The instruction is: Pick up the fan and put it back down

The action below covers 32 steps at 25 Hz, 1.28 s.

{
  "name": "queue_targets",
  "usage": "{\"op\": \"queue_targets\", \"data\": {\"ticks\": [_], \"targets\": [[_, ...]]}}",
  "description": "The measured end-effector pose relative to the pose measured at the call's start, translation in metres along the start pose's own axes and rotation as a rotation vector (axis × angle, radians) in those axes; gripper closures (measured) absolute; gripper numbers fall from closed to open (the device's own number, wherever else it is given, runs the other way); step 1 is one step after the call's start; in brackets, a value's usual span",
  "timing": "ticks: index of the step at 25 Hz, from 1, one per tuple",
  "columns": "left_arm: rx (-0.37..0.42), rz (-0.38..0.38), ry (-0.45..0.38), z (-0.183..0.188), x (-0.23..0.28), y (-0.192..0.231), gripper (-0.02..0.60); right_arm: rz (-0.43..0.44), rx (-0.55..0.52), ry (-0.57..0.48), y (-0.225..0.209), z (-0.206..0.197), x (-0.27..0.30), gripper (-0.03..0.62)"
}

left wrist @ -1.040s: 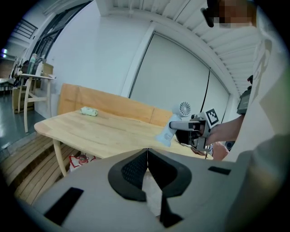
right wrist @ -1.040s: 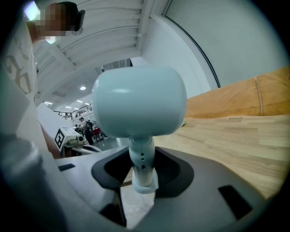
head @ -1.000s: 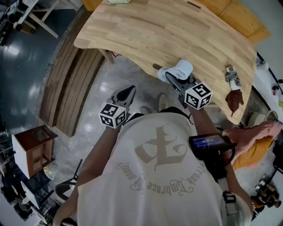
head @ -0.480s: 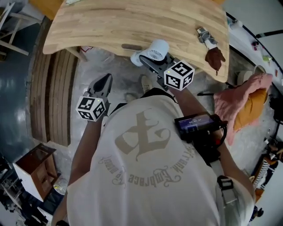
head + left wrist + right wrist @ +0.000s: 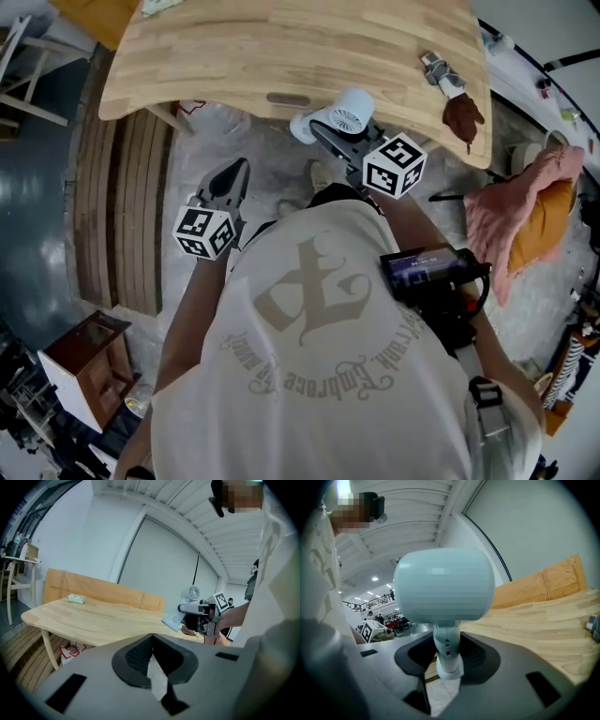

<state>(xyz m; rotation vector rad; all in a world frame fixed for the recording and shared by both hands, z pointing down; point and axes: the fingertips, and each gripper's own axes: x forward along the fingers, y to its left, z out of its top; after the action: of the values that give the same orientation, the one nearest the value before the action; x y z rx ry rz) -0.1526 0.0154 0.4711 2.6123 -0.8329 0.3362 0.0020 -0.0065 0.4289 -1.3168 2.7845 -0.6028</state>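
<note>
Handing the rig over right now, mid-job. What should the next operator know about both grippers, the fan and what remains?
Right gripper: shut on the white fan, gripping its stem. The fan is in the air, off the wooden table, by its near edge.
Left gripper: shut, empty, over the floor short of the table.
Done: fan picked up.
Left: set the fan back down on the table, probably standing on its base, then open the right jaws.
</note>
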Motion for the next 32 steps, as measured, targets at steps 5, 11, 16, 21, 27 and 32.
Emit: {"op": "queue_targets", "data": {"ticks": [5, 11, 16, 21, 27, 32], "targets": [[-0.005, 0.007, -0.012, 0.002, -0.005, 0.001, 0.571, 0.009, -0.01, 0.005, 0.005, -0.002, -0.002, 0.442], [0.006, 0.019, -0.016, 0.004, -0.01, 0.005, 0.571, 0.025, -0.012, 0.01, 0.009, -0.001, 0.006, 0.442], [-0.031, 0.001, -0.059, 0.009, -0.011, 0.004, 0.571, 0.033, -0.015, 0.016, 0.008, 0.001, 0.009, 0.442], [-0.043, 0.008, -0.058, 0.005, -0.01, 0.006, 0.571, 0.037, -0.017, 0.029, 0.009, 0.001, 0.009, 0.442], [-0.059, -0.003, -0.097, 0.01, -0.016, 0.003, 0.571, 0.038, -0.019, 0.04, 0.012, 0.003, 0.011, 0.442], [-0.063, 0.014, -0.095, 0.009, -0.02, 0.007, 0.571, 0.044, -0.023, 0.041, 0.016, 0.008, 0.016, 0.442]]}}
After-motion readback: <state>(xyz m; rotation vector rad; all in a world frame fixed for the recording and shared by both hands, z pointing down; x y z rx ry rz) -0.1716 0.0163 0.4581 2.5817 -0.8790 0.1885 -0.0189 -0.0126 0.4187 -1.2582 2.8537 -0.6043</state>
